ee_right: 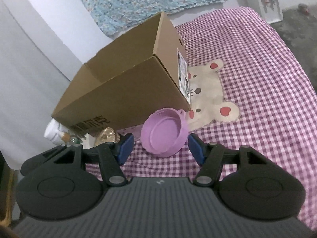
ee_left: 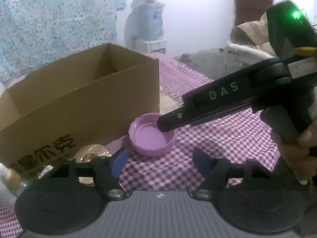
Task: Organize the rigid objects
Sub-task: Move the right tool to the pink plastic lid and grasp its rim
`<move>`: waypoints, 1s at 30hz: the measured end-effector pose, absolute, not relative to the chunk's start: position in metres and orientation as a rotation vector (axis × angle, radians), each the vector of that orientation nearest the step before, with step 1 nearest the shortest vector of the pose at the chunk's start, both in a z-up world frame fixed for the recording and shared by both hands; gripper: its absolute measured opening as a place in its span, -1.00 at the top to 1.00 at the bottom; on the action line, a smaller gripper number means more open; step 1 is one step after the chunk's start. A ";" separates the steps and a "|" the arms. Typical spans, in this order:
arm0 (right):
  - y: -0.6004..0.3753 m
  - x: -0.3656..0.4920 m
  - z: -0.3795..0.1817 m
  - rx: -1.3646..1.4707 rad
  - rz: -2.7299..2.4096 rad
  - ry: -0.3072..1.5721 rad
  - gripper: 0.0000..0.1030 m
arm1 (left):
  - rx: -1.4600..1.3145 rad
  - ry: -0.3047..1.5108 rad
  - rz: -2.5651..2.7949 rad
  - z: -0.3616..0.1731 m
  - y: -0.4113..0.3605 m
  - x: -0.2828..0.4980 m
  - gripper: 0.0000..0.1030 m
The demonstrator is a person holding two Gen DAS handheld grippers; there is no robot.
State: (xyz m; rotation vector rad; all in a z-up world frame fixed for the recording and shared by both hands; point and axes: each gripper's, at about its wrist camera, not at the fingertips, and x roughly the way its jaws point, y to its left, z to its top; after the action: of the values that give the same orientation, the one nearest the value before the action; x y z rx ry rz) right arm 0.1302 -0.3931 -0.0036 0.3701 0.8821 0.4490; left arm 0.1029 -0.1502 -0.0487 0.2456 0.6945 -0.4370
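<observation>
A purple round lid-like dish [ee_left: 152, 137] [ee_right: 164, 133] lies open side up on the pink checked cloth [ee_left: 221, 148], just in front of an open cardboard box [ee_left: 79, 99] [ee_right: 122, 87]. My left gripper [ee_left: 160, 161] stands open a little short of the dish, with nothing between its blue pads. My right gripper [ee_left: 168, 125] reaches in from the right, and its tip sits at the dish's far right rim. In the right wrist view the dish lies between the tips of my right gripper [ee_right: 160, 149]; a gap shows at the left pad and the right pad is close to the rim.
A gold fluted disc [ee_left: 92, 152] [ee_right: 108, 135], a corked glass bottle [ee_left: 11, 178] and a white bottle [ee_right: 52, 131] lie along the box's front at the left. A bear patch [ee_right: 208, 91] is sewn on the cloth. A hand [ee_left: 293, 150] holds the right gripper. A water dispenser [ee_left: 148, 23] stands behind.
</observation>
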 end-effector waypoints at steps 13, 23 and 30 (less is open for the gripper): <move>-0.385 0.162 -0.023 0.338 0.483 0.909 0.12 | 0.278 0.772 -0.371 -0.066 -0.161 0.132 -0.27; -0.391 0.164 -0.034 0.360 0.498 0.927 0.30 | 0.244 0.819 -0.423 -0.066 -0.162 0.140 -0.29; -0.402 0.140 -0.033 0.384 0.488 0.959 0.29 | 0.246 0.832 -0.503 -0.062 -0.163 0.117 -0.30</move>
State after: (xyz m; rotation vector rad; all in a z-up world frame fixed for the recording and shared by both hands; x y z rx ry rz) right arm 0.1397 -0.4018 -0.0334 0.3844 0.9594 0.4876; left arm 0.1165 -0.1628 -0.0621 0.2462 0.8318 -0.5035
